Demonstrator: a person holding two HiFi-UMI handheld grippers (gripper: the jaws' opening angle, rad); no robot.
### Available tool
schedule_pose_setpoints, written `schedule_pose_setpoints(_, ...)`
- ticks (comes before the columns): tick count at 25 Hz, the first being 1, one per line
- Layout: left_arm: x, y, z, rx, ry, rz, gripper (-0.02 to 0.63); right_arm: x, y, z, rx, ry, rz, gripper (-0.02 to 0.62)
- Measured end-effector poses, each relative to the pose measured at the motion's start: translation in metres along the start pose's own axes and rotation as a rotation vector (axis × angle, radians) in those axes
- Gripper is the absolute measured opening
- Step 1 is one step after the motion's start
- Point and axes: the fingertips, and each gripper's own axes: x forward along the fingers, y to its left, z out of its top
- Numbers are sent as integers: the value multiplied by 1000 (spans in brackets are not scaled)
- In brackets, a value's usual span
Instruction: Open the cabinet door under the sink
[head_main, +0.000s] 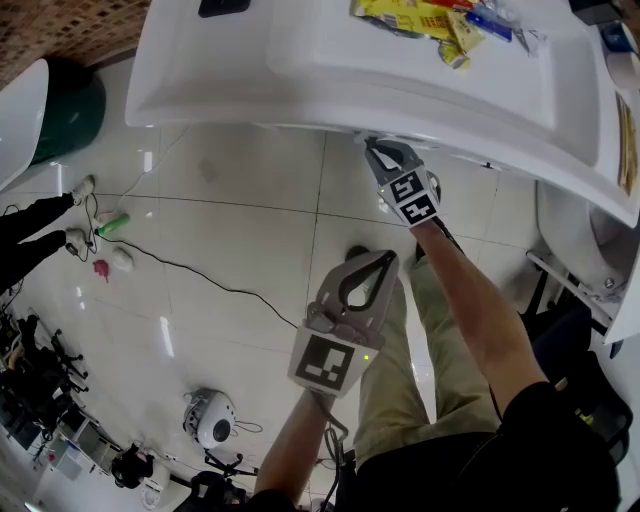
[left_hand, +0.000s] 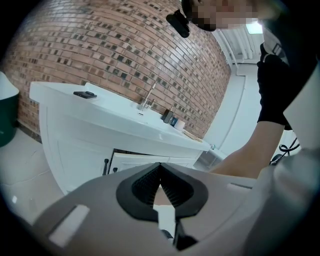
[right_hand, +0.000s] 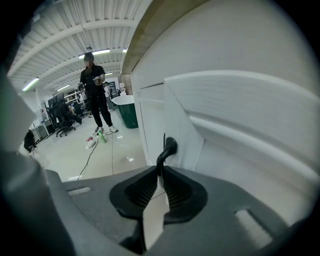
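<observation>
Under the front edge of the white desk (head_main: 200, 80), the right hand-held gripper (head_main: 385, 152) was held up against the cabinet below the sink. In the right gripper view its jaws were seen closed narrow on the black door handle (right_hand: 167, 149), which rose from between the tips of that hand-held gripper (right_hand: 161, 172) and curved back to the white cabinet door (right_hand: 190, 142). The left hand-held gripper (head_main: 378, 262) was kept well apart from the cabinet, lower in the head view and above the tiled floor (head_main: 230, 210). In its own view the jaws of the left hand-held gripper (left_hand: 160, 167) were pressed together with nothing between them.

From the left gripper view the cabinet door (left_hand: 145, 161) was seen below the desk's front edge, with a dark gap along its top. Two black handles (left_hand: 106, 166) were seen just beside its left edge.

On the desk, a flat black phone (head_main: 222, 8) lay near the far left corner. Yellow packets (head_main: 420, 18) were heaped toward the far right. A faucet (left_hand: 147, 100) stood at the far edge before a brick wall (left_hand: 100, 55). A dark green bin (head_main: 65, 110) was set on the floor beyond the desk's left edge. A black cable (head_main: 200, 275) was trailed across the tiles. A standing person (right_hand: 95, 90) was visible in the right gripper view, far from the cabinet.
</observation>
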Motion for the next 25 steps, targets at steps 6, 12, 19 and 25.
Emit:
schedule_pose_setpoints(6,-6,-10,-6,11,-3,2,17,-8,12,-9,-7,7,6,25)
schedule_pose_setpoints(12,-13,-22,-15,10,-2,9,17,-19,25,-20,-30,8,31,25)
schedule_pose_setpoints(19,-22,-33,-25,5,-7,16,17,-27,35,-29,-38,20,39,25)
schedule_pose_setpoints(25,-26,-43,-29,4,-6,19,17,-34,43,-42,-48,34,53,25)
